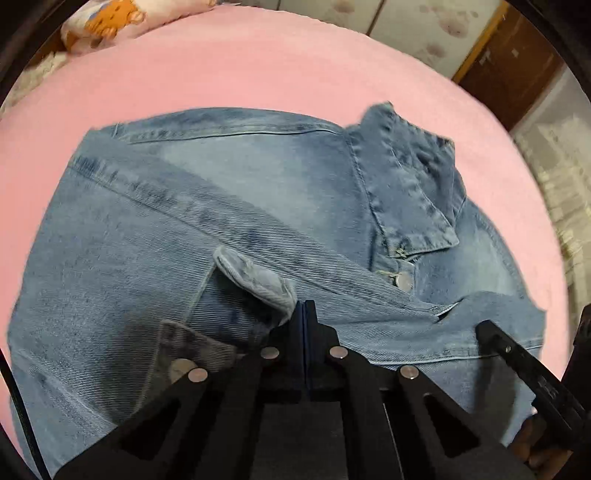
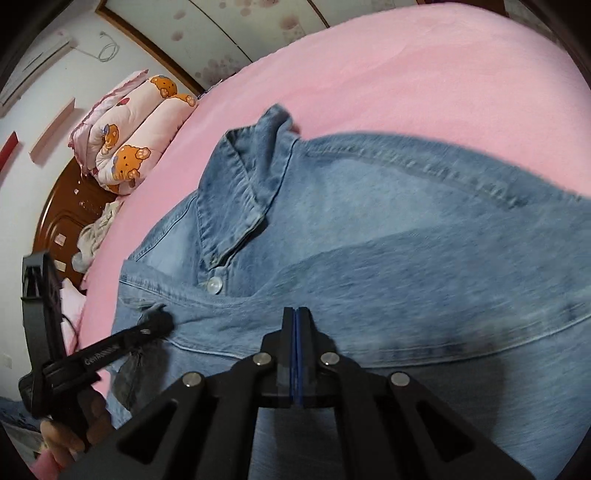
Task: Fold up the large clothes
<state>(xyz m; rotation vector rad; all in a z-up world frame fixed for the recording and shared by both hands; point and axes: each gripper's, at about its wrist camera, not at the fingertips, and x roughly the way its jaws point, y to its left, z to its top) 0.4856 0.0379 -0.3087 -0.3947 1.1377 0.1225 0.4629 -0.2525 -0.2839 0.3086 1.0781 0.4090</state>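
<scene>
A light blue denim jacket (image 1: 221, 206) (image 2: 406, 240) lies spread on the pink bed sheet (image 1: 258, 66) (image 2: 406, 74), with its collar (image 1: 406, 184) (image 2: 240, 192) and top button (image 1: 404, 280) (image 2: 215, 285) showing. One sleeve is folded across the front, and its cuff (image 1: 255, 277) curls up against the tip of my left gripper (image 1: 303, 306) (image 2: 164, 321). That gripper is shut, pads together, with no cloth seen between them. My right gripper (image 2: 297, 312) (image 1: 484, 326) hovers low over the jacket front below the collar, also shut and holding nothing.
A quilt with a bear print (image 1: 110, 26) (image 2: 125, 147) lies at the bed's head, by a brown wooden headboard (image 2: 62, 221). Loose cloth (image 2: 92, 236) sits at the bed's edge. A hand (image 2: 70, 435) holds the left gripper. Wooden furniture (image 1: 509, 66) stands beyond the bed.
</scene>
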